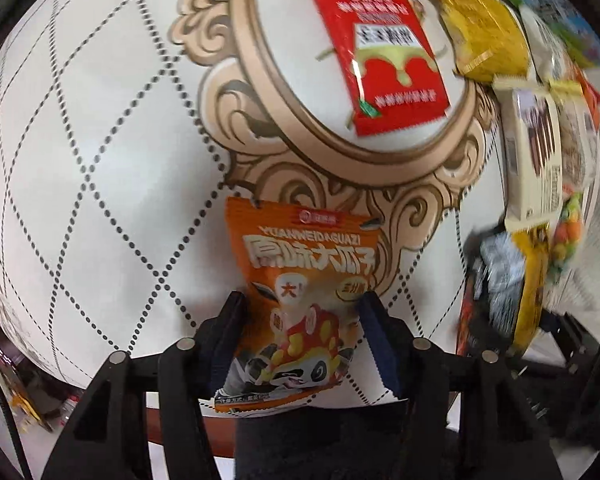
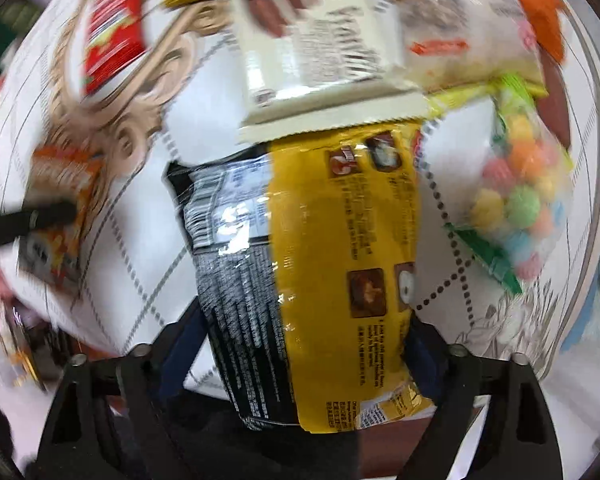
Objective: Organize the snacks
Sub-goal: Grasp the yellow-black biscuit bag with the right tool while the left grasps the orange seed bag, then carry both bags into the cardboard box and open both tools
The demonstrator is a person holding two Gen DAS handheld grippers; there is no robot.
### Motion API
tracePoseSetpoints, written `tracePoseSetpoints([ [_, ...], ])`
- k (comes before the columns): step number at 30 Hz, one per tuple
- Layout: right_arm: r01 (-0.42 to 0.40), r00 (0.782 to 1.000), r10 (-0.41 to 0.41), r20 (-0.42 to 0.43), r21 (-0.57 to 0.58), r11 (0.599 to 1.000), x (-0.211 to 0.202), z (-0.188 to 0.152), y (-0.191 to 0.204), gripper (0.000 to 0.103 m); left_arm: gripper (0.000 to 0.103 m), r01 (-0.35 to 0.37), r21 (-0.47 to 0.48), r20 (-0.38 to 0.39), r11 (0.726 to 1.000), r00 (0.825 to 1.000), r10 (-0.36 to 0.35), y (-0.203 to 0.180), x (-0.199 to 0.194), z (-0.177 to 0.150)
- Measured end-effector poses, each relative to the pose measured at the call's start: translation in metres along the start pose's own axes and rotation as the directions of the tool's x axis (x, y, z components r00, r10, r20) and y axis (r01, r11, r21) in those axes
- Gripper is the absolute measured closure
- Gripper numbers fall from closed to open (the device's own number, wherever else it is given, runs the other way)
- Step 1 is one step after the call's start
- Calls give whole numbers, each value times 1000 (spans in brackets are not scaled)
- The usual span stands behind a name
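Note:
My left gripper (image 1: 300, 304) is shut on an orange sunflower-seed packet (image 1: 300, 280), held over the white quilted-pattern tablecloth (image 1: 100, 140). A red packet (image 1: 376, 44) lies ahead inside the gold oval print. My right gripper (image 2: 304, 320) is shut on a yellow and black packet (image 2: 320, 260), its fingers (image 2: 180, 344) at either side. The orange packet (image 2: 60, 208) and the left gripper's finger (image 2: 32, 216) show at the left of the right wrist view, blurred. The yellow and black packet also shows at the right of the left wrist view (image 1: 512, 280).
A heap of snacks lies along the right: a yellow bag (image 1: 484, 28), a cream box-like pack (image 1: 532, 148) (image 2: 312, 48), a clear bag of coloured candy balls (image 2: 516, 200) and an orange pack (image 2: 540, 4). The table's edge (image 1: 172, 432) runs close below the grippers.

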State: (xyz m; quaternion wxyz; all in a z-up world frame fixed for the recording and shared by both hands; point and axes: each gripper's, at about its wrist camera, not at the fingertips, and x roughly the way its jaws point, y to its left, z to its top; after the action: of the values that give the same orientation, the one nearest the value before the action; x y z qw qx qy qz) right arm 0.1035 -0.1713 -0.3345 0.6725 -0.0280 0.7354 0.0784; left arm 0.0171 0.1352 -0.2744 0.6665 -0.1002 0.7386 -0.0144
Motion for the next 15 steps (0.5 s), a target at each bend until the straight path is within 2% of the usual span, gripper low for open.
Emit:
tracePoseSetpoints([
  [2, -73, 997, 74, -6, 104, 992, 0, 5, -10, 17, 42, -14, 24, 0, 1000, 1000, 14, -12, 3, -3],
  [3, -104, 994, 106, -6, 140, 985, -1, 5, -13, 17, 41, -23, 33, -1, 999, 1000, 23, -32, 0, 1],
  [6, -235, 970, 242, -1, 242, 941, -3, 7, -25, 17, 37, -62, 65, 1, 996, 998, 62, -57, 9, 2],
  [8, -221, 973, 230, -9, 235, 946, -4, 5, -24, 14, 28, -87, 100, -5, 991, 996, 88, -78, 18, 8],
  [10, -182, 983, 184, 7, 204, 962, -3, 4, -20, 12, 28, -142, 137, -7, 980, 990, 144, -88, 26, 5],
  [12, -164, 986, 167, 1, 198, 966, 0, 7, 3, 12, 28, -184, 152, 5, 971, 983, 185, -107, 33, -1],
  [13, -158, 987, 162, -4, 205, 966, 3, 11, 11, 11, 30, -190, 152, 27, 970, 982, 188, -110, 33, -5],
  [15, -129, 991, 134, -12, 206, 970, 1, 6, 25, 11, 46, -200, 150, 66, 968, 979, 192, -134, 35, -1],
])
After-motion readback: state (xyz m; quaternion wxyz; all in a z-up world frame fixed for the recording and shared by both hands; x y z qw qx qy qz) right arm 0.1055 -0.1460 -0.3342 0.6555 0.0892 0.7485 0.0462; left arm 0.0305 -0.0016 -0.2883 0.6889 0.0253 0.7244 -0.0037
